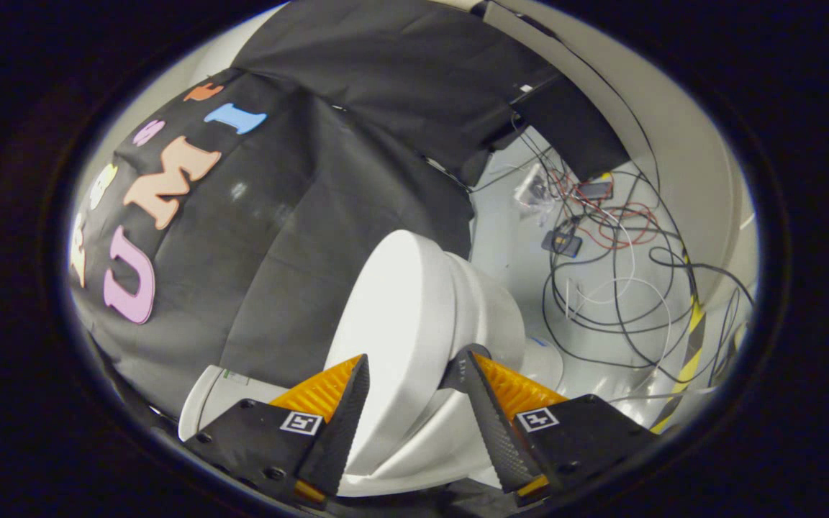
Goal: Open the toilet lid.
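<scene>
The white toilet lid (404,302) stands between my fingers, lifted away from the seat and bowl (490,309) so that a gap shows between them. My gripper (414,357) is shut on the lid's rim. One finger (346,403) lies on the lid's outer face. The other finger (483,410) sits in the gap on the lid's underside. The lid's far end reaches well beyond the fingertips toward the black cloth wall.
The white cistern (207,403) shows beside the first finger. Beyond the bowl, tangled black, red and white cables (616,288) and small devices lie on the white floor. A yellow-and-black tape stripe (689,352) runs along the floor's edge, and a black box (573,126) hangs above.
</scene>
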Tool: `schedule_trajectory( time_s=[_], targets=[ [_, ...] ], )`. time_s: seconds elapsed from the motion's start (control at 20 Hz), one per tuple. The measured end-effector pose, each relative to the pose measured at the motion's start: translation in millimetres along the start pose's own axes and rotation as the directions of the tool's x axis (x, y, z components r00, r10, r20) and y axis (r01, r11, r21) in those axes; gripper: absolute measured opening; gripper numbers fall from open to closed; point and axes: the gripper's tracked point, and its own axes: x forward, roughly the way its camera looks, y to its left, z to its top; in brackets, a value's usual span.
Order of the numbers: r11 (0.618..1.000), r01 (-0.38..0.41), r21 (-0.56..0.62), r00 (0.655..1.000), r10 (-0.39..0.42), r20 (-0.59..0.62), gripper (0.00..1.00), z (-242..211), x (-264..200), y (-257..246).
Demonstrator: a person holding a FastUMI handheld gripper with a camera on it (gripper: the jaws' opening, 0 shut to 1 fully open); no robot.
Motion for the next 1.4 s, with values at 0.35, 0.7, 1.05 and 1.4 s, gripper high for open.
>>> schedule_trajectory(
  time_s=[0.35,0.7,1.05,1.4],
  targets=[
    [0.985,-0.055,0.164,0.997,0.044,0.069,0.83,13.4,-3.0,-9.9],
    [0.978,0.029,0.205,1.0,-0.029,-0.006,0.6,0.6,10.1,-34.7],
    [0.971,0.03,0.238,0.999,-0.02,-0.043,0.07,-7.8,19.9,-33.7],
    [0.988,-0.052,0.145,0.997,0.059,-0.041,0.06,-0.9,8.6,-17.4]
  ],
)
